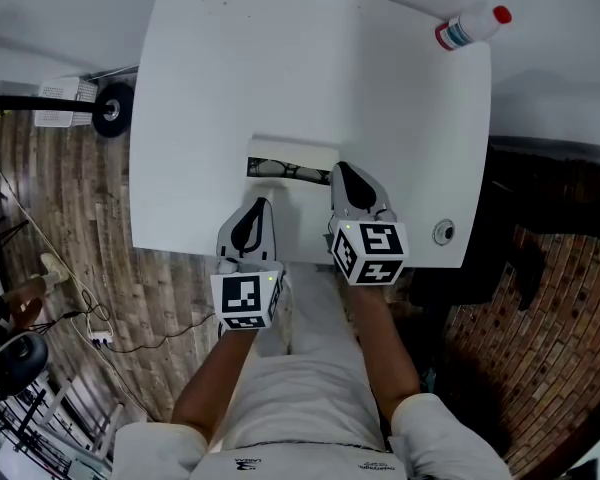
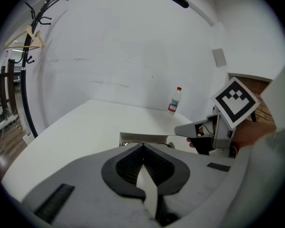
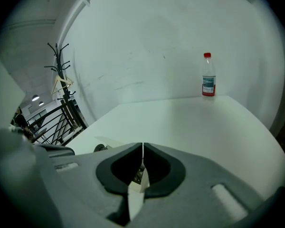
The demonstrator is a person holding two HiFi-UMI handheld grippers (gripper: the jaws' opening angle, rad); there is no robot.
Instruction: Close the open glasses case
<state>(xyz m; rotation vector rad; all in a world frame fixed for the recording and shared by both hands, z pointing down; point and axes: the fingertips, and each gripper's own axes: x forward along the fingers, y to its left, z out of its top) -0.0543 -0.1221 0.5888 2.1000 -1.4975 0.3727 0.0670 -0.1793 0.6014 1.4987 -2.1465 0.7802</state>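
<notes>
Left gripper [image 1: 258, 213]: jaws together, empty, tip just near of the open glasses case [image 1: 292, 153], which sits near-centre on the table [image 1: 210, 88] with glasses inside. Right gripper [image 1: 344, 176]: jaws together, empty, at the case's right end. The lid looks to be on the far side. Advice: steady the base with the left, push the lid down evenly with the right.

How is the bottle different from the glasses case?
The bottle stands upright at the table's far right corner, while the glasses case lies flat near the front edge. The bottle has its red cap on, but the glasses case is open, with glasses showing inside. The bottle is tall and narrow; the glasses case is low and wide. Both sit on the white table.
</notes>
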